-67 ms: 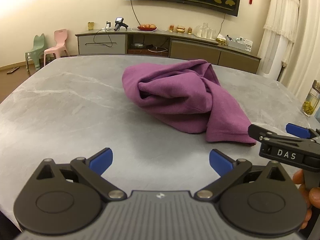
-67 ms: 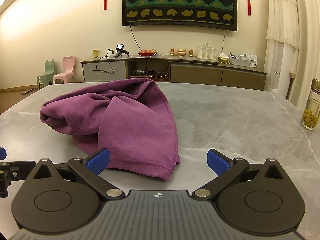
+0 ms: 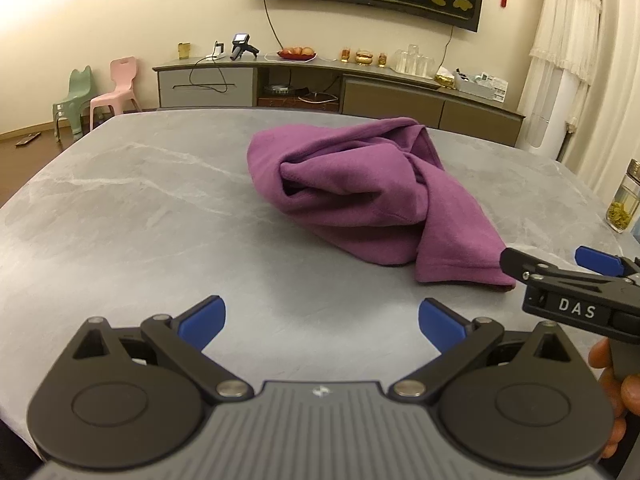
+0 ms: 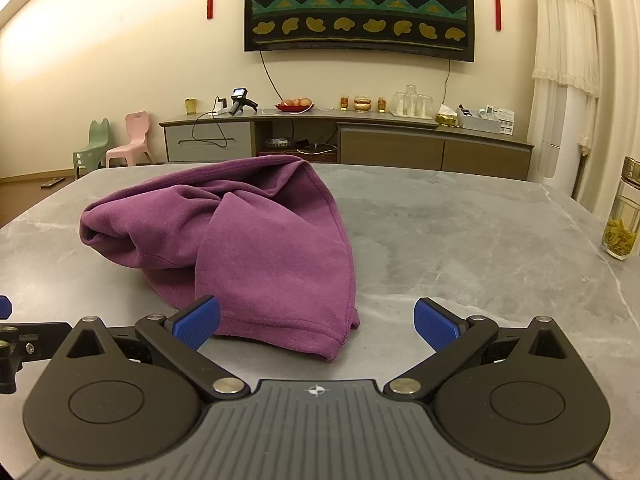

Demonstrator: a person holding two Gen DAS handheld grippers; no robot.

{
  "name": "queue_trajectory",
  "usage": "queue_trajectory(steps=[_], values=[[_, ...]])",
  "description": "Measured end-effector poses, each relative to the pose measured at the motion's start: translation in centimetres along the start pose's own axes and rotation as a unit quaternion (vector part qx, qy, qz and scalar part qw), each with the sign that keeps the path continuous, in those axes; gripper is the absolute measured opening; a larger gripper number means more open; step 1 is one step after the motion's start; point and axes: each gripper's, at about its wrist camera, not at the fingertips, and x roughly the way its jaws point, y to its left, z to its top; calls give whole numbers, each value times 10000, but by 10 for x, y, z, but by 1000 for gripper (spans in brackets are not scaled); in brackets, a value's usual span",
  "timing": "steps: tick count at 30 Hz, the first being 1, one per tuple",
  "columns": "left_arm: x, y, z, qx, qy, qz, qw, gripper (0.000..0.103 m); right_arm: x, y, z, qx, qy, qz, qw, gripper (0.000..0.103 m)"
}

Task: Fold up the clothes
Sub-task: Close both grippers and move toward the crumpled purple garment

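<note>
A crumpled purple garment [image 3: 360,196] lies bunched on the grey marble table [image 3: 120,216], with one hemmed end pointing toward me. My left gripper [image 3: 322,322] is open and empty, hovering over bare table short of the garment. In the right wrist view the same purple garment [image 4: 256,256] lies just ahead, its hem close in front of the open, empty right gripper [image 4: 316,320]. The left blue fingertip [image 4: 198,320] sits at the cloth's near edge, touching or not I cannot tell. The right gripper also shows at the left wrist view's right edge, held by a hand [image 3: 612,384].
A glass jar of yellow-green contents [image 4: 622,216] stands near the table's right edge. Behind the table runs a low cabinet [image 4: 344,140] with glasses, fruit and cables. Two small plastic chairs [image 4: 116,144] stand at the far left on the floor.
Both grippers have barely shifted in the last tenth of a second. The garment lies as before.
</note>
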Motion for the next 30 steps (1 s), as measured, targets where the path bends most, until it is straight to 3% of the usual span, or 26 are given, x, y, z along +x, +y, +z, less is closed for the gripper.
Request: queue_trajectory(steps=[8, 12, 16, 17, 18, 19, 20, 21, 22, 23, 24, 26, 30], values=[[-9, -2, -4, 145, -184, 188, 9995, 103, 0, 1, -1, 17, 3, 30, 10000, 102], [-7, 1, -2, 21, -221, -21, 9998, 103, -1, 1, -1, 5, -8, 28, 10000, 102], [-2, -4, -2, 376, 9, -152, 9992, 103, 0, 3, -1, -15, -26, 9, 10000, 102], [-4, -5, -2, 438, -28, -163, 9989, 96, 0, 4, -1, -20, -30, 9, 10000, 102], [-5, -6, -2, 482, -50, -153, 9987, 70, 0, 4, -1, -19, -28, 56, 10000, 101], [-5, -5, -1, 449, -44, -51, 9990, 50, 0, 4, -1, -18, -26, 104, 9999, 93], [-5, -3, -1, 408, -29, -81, 9991, 46, 0, 4, -1, -19, -18, 148, 9999, 77], [-5, -1, 0, 367, -14, -112, 9993, 35, 2, 4, 0, -36, 48, 170, 9998, 68], [-4, 2, 1, 327, 0, -142, 9994, 17, 4, 5, 0, -52, 115, 193, 9997, 50], [-4, 4, 1, 286, 15, -173, 9994, 9, 6, 5, -1, -57, 189, 233, 9995, 36], [-4, 6, 2, 251, 25, -202, 9995, 0, 7, 6, -2, -63, 243, 272, 9993, 29], [-5, 7, 3, 264, -45, -236, 9994, 0, 9, 7, -3, -79, 308, 341, 9989, 6], [-6, 7, 12, 272, -181, -261, 9991, 0, 7, 9, -1, -84, 306, 443, 9985, 0]])
